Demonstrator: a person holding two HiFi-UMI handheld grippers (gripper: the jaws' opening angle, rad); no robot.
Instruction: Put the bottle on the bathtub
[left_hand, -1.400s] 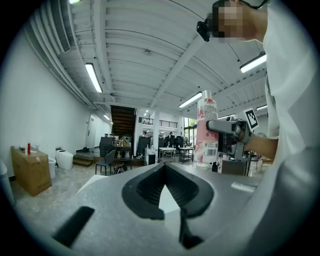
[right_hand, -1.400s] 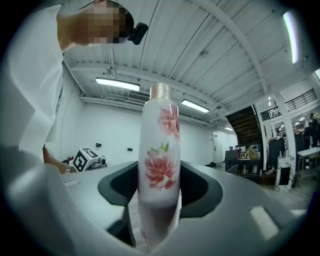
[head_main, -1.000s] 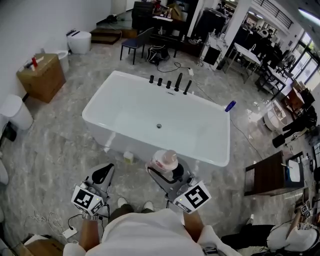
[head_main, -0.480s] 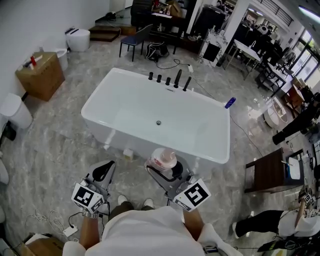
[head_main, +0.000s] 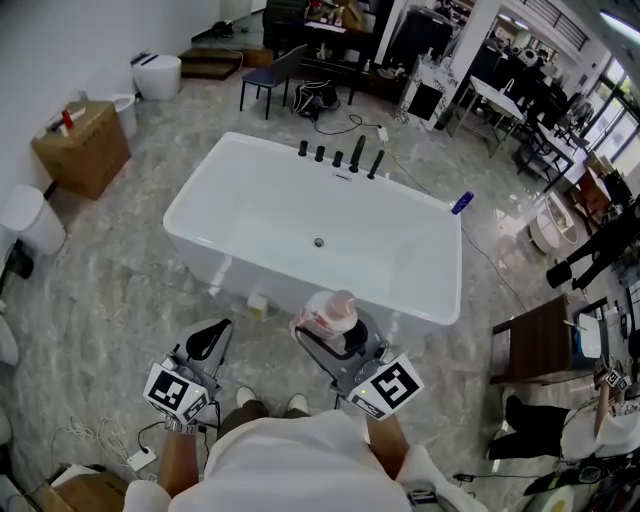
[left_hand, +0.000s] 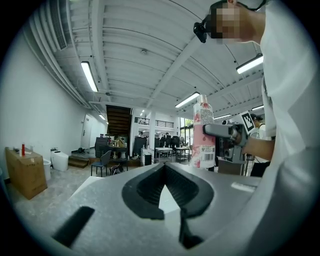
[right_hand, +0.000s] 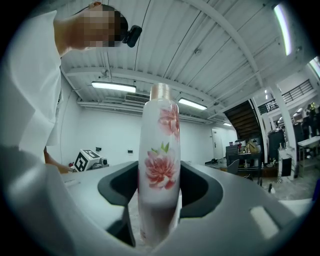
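Hanging at seven o'clock in the head view, the left gripper (head_main: 207, 340) has its jaws together with nothing between them; its own view shows the black pads meeting at their tips. It sits low and off to the side, I judge, so as not to cross the bottle's path.

Just right of it, at six o'clock, the right gripper (head_main: 335, 338) is clamped on the floral bottle (head_main: 333, 312), with its pads pressed to the lower body from either side. The right gripper view shows the bottle upright, cap at twelve o'clock. Gripping it low and level probably leaves the base free to land flat.

The bottle is in the air on the person's side of the white bathtub (head_main: 250, 215), whose near rim lies toward twelve o'clock from it — the likely spot to set it down. Black tap fittings (head_main: 340, 162) line the far rim, so the near edge looks like the easier landing — closer, and bare.
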